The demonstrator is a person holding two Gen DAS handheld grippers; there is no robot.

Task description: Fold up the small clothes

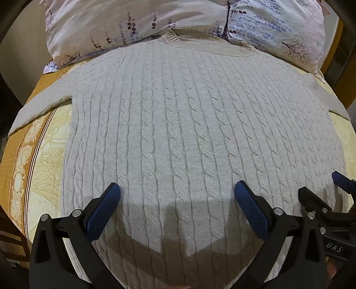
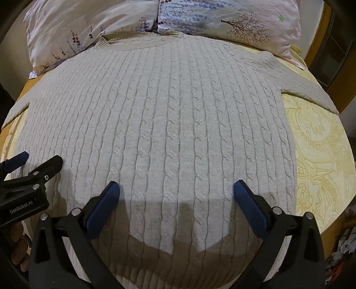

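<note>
A cream cable-knit sweater point(image 1: 178, 115) lies flat and spread out on the bed, collar point(image 1: 200, 39) at the far end against the pillows, sleeves out to both sides. It also fills the right wrist view point(image 2: 169, 115). My left gripper point(image 1: 178, 191) is open and empty, hovering just above the sweater's lower part. My right gripper point(image 2: 176, 190) is open and empty too, above the lower part further right. The right gripper's fingers point(image 1: 311, 195) show at the right edge of the left wrist view; the left gripper's fingers point(image 2: 53, 164) show at the left edge of the right wrist view.
Two floral pillows point(image 1: 111, 29) point(image 2: 233, 20) lie at the head of the bed. A yellow patterned bedspread point(image 2: 316, 151) with an orange border point(image 1: 13, 155) shows on both sides of the sweater. A wooden frame point(image 2: 320, 44) stands at the far right.
</note>
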